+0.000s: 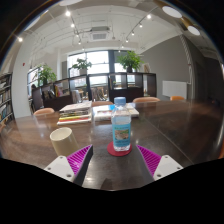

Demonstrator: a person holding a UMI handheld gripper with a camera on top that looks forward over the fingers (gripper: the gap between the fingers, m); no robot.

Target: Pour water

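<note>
A clear water bottle (121,125) with a blue label and white cap stands upright on a red coaster (118,150) on the dark wooden table (170,125). A pale pink cup (62,141) stands to its left, just beyond my left finger. My gripper (114,161) is open, its magenta pads (80,158) spread wide with bare table between them. The bottle stands just ahead of the fingertips, about midway between them and untouched.
Stacked books (75,113) and a flat box (105,112) lie farther back on the table. Chairs (44,113) line the far edge. Potted plants (128,61) stand by the windows beyond.
</note>
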